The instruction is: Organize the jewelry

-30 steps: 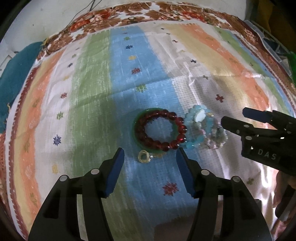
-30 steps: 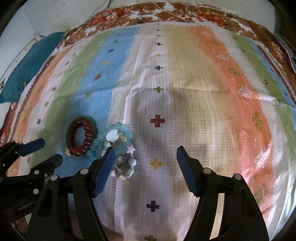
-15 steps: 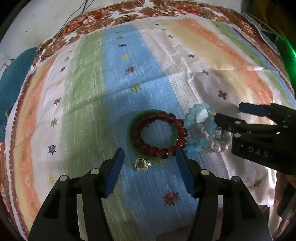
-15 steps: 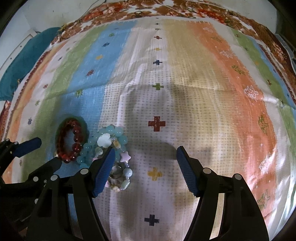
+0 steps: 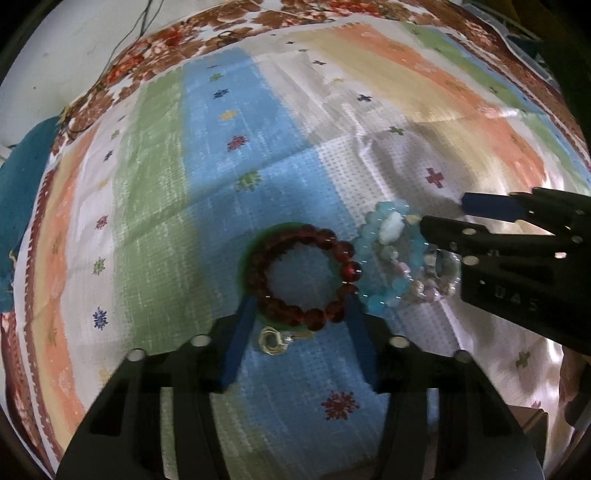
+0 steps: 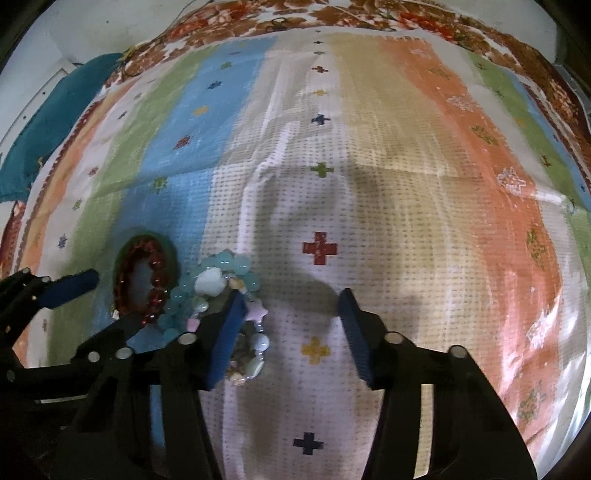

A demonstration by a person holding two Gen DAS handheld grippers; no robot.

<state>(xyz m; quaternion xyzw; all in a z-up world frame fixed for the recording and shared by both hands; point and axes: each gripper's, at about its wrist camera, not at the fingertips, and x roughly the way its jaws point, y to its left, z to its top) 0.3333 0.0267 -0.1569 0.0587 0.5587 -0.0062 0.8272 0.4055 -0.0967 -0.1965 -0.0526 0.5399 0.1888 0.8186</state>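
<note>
A dark red bead bracelet point(image 5: 303, 273) lies on a green bangle point(image 5: 245, 258) on the striped cloth. A light blue bead bracelet point(image 5: 388, 273) touches it on the right, with a pale mixed-bead bracelet point(image 5: 439, 280) beside that. A small gold ring point(image 5: 273, 340) lies just below the red bracelet. My left gripper point(image 5: 299, 306) is open, its fingertips straddling the red bracelet's near edge. My right gripper point(image 6: 290, 299) is open; its left finger point(image 6: 229, 332) lies over the blue bracelet point(image 6: 218, 284) and the pale bracelet point(image 6: 251, 354). The red bracelet also shows in the right wrist view point(image 6: 144, 273).
The striped cloth point(image 6: 388, 184) covers the whole surface, with a brown floral border at the far edge. A teal cloth point(image 5: 22, 192) lies off the left edge. Thin wires point(image 5: 136, 22) run across the white surface at the far left.
Both grippers have moved forward and down toward the jewelry. The left fingertips now reach the red bracelet; the right gripper's left finger now overlaps the blue and pale bracelets.
</note>
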